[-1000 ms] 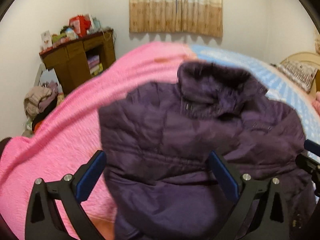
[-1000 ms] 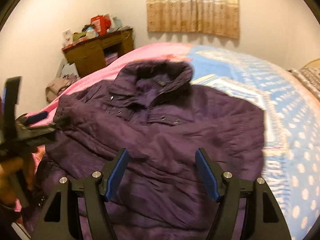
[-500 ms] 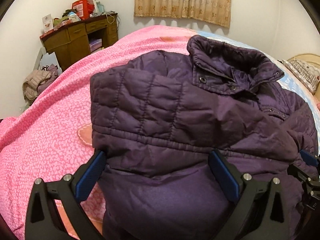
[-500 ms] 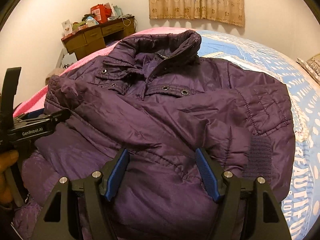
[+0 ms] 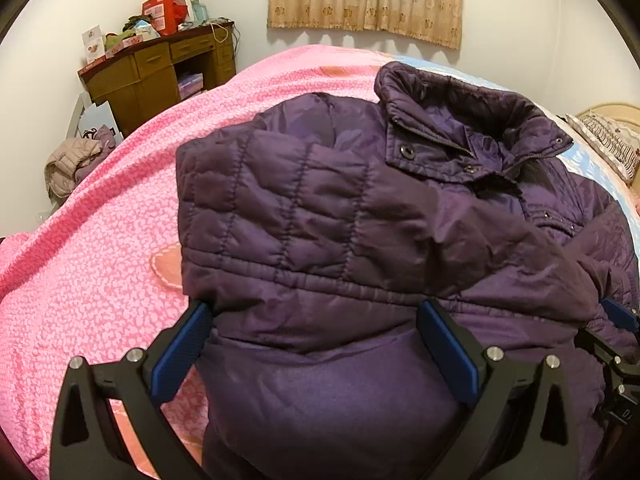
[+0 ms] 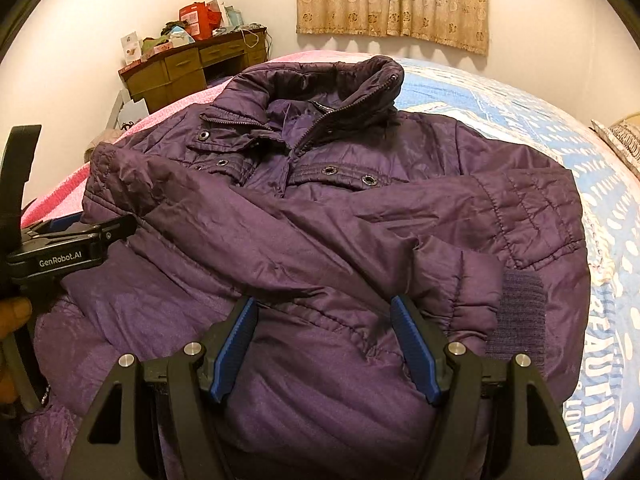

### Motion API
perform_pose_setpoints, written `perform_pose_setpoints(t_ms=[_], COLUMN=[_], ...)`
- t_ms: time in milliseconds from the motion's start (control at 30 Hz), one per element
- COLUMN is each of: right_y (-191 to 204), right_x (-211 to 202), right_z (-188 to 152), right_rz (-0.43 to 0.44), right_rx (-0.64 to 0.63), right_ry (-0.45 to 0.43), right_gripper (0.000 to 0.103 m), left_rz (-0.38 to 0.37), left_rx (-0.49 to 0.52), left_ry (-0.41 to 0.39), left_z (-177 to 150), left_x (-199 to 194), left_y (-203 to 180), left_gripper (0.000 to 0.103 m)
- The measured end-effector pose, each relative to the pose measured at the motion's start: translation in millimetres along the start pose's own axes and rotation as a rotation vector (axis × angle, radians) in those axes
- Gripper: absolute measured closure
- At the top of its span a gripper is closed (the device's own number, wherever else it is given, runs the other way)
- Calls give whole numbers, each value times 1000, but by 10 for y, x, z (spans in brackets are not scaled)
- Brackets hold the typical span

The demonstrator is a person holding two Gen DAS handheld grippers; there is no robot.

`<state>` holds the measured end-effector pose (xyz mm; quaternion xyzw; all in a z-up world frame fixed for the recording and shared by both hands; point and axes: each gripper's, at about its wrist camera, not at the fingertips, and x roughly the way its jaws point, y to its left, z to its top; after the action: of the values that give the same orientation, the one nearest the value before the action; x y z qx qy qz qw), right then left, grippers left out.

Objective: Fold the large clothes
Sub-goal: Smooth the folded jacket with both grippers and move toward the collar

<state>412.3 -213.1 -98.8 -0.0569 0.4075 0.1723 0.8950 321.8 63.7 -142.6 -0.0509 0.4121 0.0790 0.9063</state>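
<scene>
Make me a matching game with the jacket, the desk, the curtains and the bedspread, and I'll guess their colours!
Things:
1. jacket
2. desk
3. curtains
4. bedspread

Colours:
A. pink
B. beige with a flower pattern
C. dark purple
D. brown

Pairs: 1-C, 2-D, 3-B, 4-A

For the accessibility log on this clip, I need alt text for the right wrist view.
A purple padded jacket lies front-up on a bed, collar toward the far wall and both sleeves folded across its chest. The right gripper hangs open over its lower part, blue-padded fingers apart, and the left gripper enters from the left edge. A cluttered wooden desk stands behind.
</scene>
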Motion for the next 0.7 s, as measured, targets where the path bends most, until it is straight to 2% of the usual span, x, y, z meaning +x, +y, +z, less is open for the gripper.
perform_pose_setpoints(t_ms=[167, 433, 567, 700], right_y=[-11, -12, 1, -15], right_x=[-3, -38, -37, -96], right_z=[0, -7, -4, 73], right_rz=[1, -6, -10, 22], right_rx=[1, -6, -9, -16], right_ry=[-3, -7, -3, 35], right_gripper=[33, 33, 33, 33], left_rz=[-4, -61, -64, -69], left_rx=[-3, -42, -44, -17], left_ry=[4, 18, 19, 28], left_z=[4, 12, 9, 55], left_x=[9, 20, 21, -59], left_y=[-6, 79, 77, 88], left_gripper=[0, 0, 0, 0])
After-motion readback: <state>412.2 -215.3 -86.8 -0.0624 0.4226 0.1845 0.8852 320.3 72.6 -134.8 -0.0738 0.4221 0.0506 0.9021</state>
